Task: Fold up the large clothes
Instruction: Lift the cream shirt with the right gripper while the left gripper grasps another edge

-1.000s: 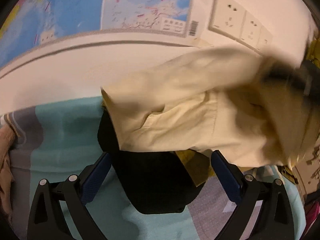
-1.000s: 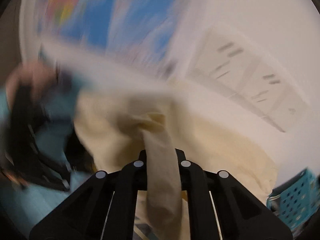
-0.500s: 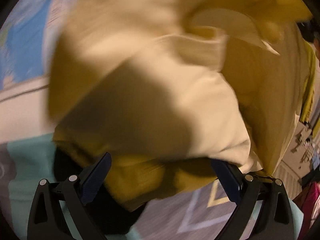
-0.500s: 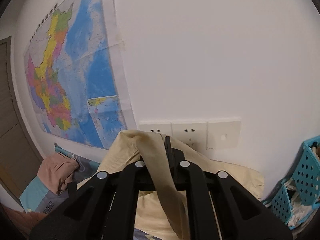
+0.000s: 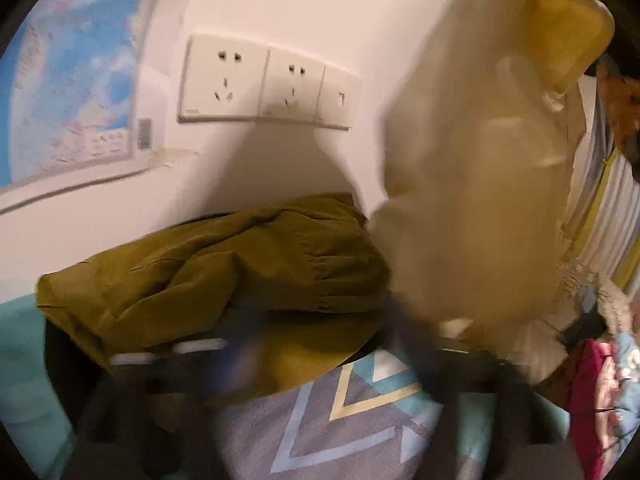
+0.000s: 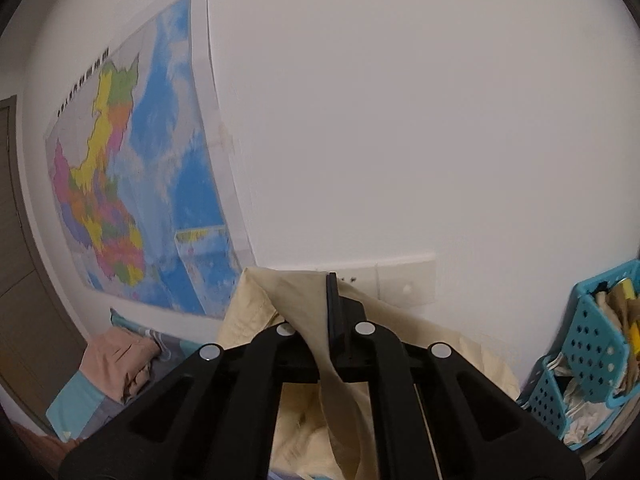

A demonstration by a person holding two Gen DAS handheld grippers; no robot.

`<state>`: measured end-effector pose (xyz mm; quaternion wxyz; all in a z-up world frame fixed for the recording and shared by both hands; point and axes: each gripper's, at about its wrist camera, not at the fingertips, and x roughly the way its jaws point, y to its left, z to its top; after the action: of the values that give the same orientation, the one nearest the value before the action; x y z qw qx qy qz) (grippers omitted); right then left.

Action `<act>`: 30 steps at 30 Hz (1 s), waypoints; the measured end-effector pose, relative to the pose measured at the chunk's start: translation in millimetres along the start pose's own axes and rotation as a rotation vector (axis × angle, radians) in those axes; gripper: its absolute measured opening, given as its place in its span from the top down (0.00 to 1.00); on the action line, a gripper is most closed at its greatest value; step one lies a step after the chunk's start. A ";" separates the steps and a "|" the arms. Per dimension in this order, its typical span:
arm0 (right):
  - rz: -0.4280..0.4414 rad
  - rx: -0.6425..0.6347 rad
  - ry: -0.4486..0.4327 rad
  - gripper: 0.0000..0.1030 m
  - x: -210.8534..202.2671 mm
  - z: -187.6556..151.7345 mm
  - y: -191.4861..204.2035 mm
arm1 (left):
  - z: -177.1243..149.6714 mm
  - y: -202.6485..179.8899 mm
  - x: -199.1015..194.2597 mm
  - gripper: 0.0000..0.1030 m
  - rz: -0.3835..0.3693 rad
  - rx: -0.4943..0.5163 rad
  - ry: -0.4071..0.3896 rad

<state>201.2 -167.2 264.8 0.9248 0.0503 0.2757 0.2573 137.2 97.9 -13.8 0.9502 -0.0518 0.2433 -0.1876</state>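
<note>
Black gripper [image 6: 326, 292], silver screws [image 6: 211, 352]

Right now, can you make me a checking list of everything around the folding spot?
Surface: patterned bed cover, teal and grey.
Job's things: cream garment held up; olive garment heaped by the wall.
Clutter: pink cloth; blue basket stuffed with things.
Grippers: right gripper jaws shut on cream garment; left gripper too blurred to judge.
Cables: nothing seen.
Surroundings: wall map, wall sockets.
</note>
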 end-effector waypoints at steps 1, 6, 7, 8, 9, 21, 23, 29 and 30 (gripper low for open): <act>-0.003 -0.003 -0.004 0.98 -5.0 1.9 0.9 | -9.3 -3.9 -8.0 0.14 -0.030 0.046 -0.020; -0.040 -0.026 0.008 0.98 -20.3 5.8 6.5 | -38.2 -54.0 -15.9 0.07 -0.095 0.331 -0.030; -0.042 -0.022 0.010 0.98 -21.9 5.4 6.3 | -37.9 -85.2 -6.7 0.07 -0.090 0.376 -0.043; -0.042 -0.020 0.012 0.98 -23.9 4.4 6.3 | -40.0 -96.9 1.7 0.07 -0.068 0.413 -0.047; -0.042 -0.022 0.014 0.98 -25.7 3.4 6.8 | -35.5 -99.1 9.2 0.07 -0.047 0.418 -0.047; -0.100 -0.059 -0.082 0.98 -124.5 24.7 20.5 | 77.7 -68.6 -28.3 1.00 -0.055 0.136 -0.112; -0.090 -0.069 -0.147 0.98 -163.8 37.9 31.7 | 104.0 -60.1 -62.1 1.00 -0.038 0.122 -0.180; -0.017 -0.119 -0.294 0.98 -265.3 49.5 73.5 | 155.4 -66.6 -208.3 0.99 0.036 0.184 -0.404; 0.002 -0.127 -0.304 0.98 -276.8 48.1 81.6 | 158.8 -70.7 -236.1 0.99 0.076 0.210 -0.432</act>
<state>-7.7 -233.7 458.5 0.9570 0.0302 0.1157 0.2645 -1.2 123.9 243.3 0.9868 0.0174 0.0154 -0.1606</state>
